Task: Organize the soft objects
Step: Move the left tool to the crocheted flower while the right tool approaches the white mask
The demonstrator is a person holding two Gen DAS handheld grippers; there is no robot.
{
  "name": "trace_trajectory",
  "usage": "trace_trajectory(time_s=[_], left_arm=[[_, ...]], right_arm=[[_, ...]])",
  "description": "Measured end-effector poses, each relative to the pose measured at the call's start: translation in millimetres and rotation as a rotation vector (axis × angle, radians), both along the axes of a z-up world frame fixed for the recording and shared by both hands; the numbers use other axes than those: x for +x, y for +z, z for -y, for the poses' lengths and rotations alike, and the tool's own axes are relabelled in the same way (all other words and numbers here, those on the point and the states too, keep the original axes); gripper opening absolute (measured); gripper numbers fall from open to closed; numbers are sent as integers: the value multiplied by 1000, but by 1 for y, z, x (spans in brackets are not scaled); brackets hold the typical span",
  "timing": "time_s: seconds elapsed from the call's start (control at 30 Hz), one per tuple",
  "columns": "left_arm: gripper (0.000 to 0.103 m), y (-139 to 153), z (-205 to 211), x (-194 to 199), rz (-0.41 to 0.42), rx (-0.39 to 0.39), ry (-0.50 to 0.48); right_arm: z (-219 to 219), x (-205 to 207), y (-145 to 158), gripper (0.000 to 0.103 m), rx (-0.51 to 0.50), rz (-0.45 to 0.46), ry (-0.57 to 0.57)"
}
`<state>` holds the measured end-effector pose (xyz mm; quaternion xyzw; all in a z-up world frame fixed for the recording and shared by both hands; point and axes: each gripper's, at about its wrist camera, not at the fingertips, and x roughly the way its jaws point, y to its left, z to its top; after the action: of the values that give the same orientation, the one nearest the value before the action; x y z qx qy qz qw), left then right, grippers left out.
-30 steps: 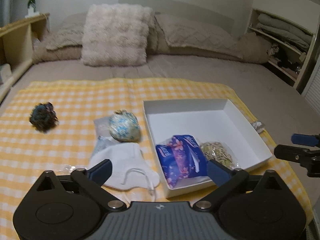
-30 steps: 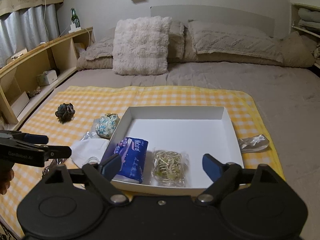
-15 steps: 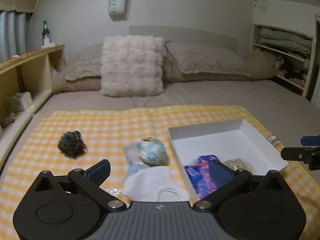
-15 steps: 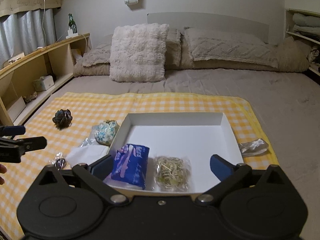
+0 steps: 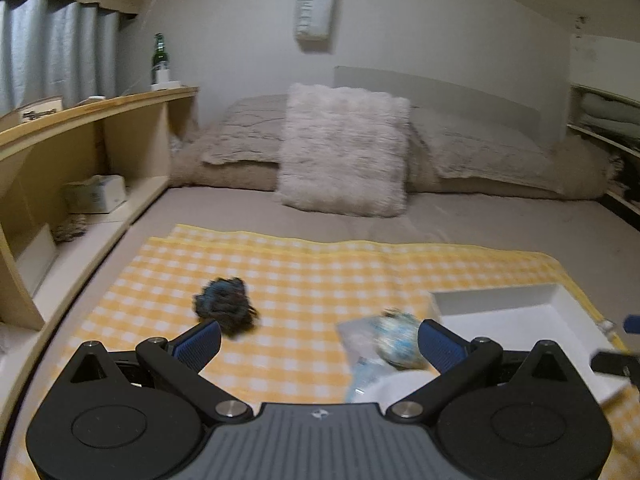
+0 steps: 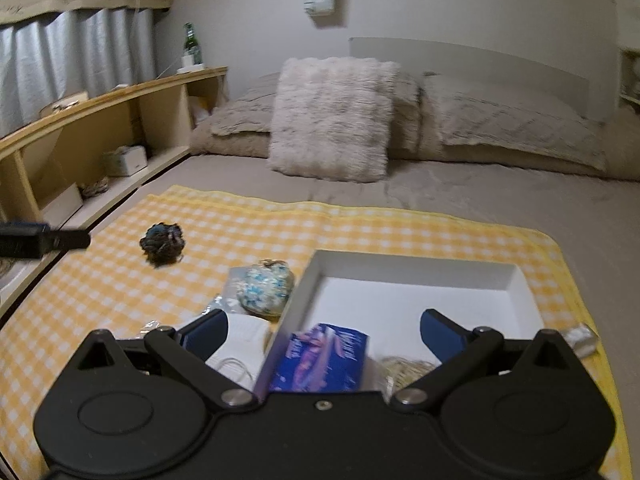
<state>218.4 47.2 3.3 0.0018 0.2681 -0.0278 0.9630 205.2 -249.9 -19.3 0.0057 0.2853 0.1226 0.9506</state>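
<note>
A white box (image 6: 408,296) sits on a yellow checked cloth (image 6: 120,280) on the bed. It holds a blue tissue pack (image 6: 320,360) and a clear bag of beige strands (image 6: 404,368). Left of the box lie a blue-and-white floral ball (image 6: 266,290), a white mask (image 6: 240,344) and a dark scrunchie (image 6: 162,242). In the left wrist view the scrunchie (image 5: 224,308), the floral ball (image 5: 398,340) and the box (image 5: 520,320) show too. My left gripper (image 5: 320,340) is open and empty above the cloth. My right gripper (image 6: 324,330) is open and empty over the box's near edge.
A crumpled silver wrapper (image 6: 580,336) lies right of the box. Pillows (image 6: 332,120) line the headboard. A wooden shelf unit (image 6: 100,136) with a bottle (image 6: 191,46) runs along the left of the bed. Another shelf (image 5: 604,120) stands at the right.
Both grippers have turned left and tilted up; the box and its contents have slid toward the lower right of the views. The objects have not moved.
</note>
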Motion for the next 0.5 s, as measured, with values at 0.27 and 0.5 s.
trace_trajectory(time_s=[0.27,0.5], left_arm=[[103,3,-35,64,36,19,144],[103,-29,-61,120,-33,-16,203]], right_arm=[[-36,18,-10,103,-42,10,91],[-61,31,-29,103,-73,-9,173]])
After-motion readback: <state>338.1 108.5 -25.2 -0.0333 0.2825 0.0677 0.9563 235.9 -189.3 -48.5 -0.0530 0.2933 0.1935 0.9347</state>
